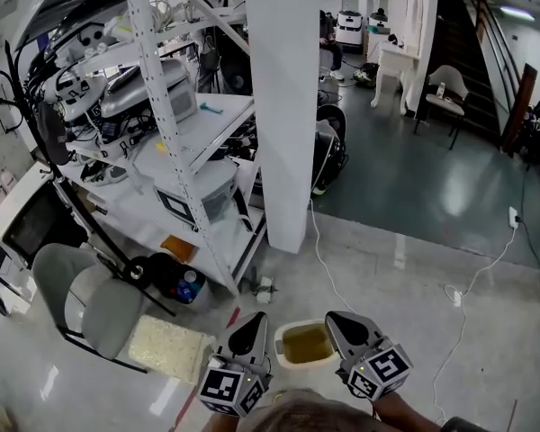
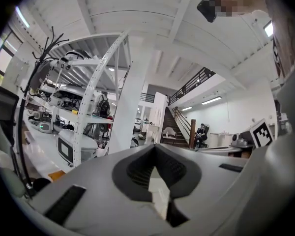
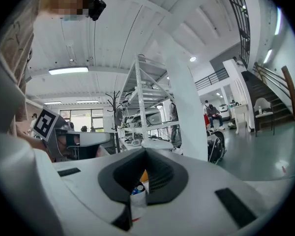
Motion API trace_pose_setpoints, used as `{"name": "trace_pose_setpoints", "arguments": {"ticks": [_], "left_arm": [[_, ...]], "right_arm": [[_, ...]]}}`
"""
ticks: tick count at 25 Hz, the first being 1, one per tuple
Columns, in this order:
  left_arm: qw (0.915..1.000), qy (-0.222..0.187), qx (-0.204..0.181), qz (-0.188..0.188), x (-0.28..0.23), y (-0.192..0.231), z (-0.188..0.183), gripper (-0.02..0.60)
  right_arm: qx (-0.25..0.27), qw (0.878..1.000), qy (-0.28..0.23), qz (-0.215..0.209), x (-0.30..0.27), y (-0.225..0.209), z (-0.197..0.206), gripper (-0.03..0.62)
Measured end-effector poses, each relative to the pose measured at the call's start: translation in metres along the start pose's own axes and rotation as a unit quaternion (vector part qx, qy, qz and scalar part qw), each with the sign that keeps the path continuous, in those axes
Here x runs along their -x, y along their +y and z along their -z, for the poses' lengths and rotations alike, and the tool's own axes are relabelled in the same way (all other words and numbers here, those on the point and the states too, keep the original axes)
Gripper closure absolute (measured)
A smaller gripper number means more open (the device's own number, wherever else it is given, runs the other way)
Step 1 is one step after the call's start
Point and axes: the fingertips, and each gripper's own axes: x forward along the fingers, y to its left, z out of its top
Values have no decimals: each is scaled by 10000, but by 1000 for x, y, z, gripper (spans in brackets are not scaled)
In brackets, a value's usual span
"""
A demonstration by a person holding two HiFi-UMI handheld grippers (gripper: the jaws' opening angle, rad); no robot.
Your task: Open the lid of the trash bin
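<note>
**Head view**
- Left gripper (image 1: 250, 331): jaws closed to one dark point, nothing between them. It is low in the view, over the near floor (image 1: 387, 268).
- Right gripper (image 1: 346, 328): jaws likewise together and empty, level with the left one.
- Bin (image 1: 304, 343): stands on the floor between the two grippers, just beside each and touched by neither. It has a white rim and an olive-yellow middle; I cannot tell whether that is lid or inside.
- Rack (image 1: 180, 151): white and loaded with gear, on the far left of the floor.
- Pillar (image 1: 283, 106): white, just right of the rack.
- Chair (image 1: 90, 295): grey, on the left of the floor near the rack's foot.
- Cable (image 1: 319, 250): white, runs over the floor from the pillar's foot.

**Left gripper view**
- Left gripper (image 2: 155, 149): tips meet, with only a thin slit below them showing pale floor; nothing is held.
- Rack (image 2: 96, 107) and pillar (image 2: 130, 107) lie beyond, with stairs (image 2: 179, 127) further right.
- Marker cube (image 2: 263, 132) of the other gripper is at the right edge.

**Right gripper view**
- Right gripper (image 3: 145, 154): tips touch, with a small gap beneath them; nothing is gripped.
- Rack (image 3: 142, 102) and pillar (image 3: 187, 107) are ahead, and stairs (image 3: 270, 92) are at the right.
</note>
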Motion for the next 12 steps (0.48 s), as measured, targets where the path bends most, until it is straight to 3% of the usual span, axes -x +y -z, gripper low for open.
{"name": "trace_pose_setpoints", "arguments": {"ticks": [12], "left_arm": [[9999, 105, 59, 11, -2, 5, 7, 591]], "right_arm": [[119, 9999, -5, 103, -6, -14, -10, 565]]}}
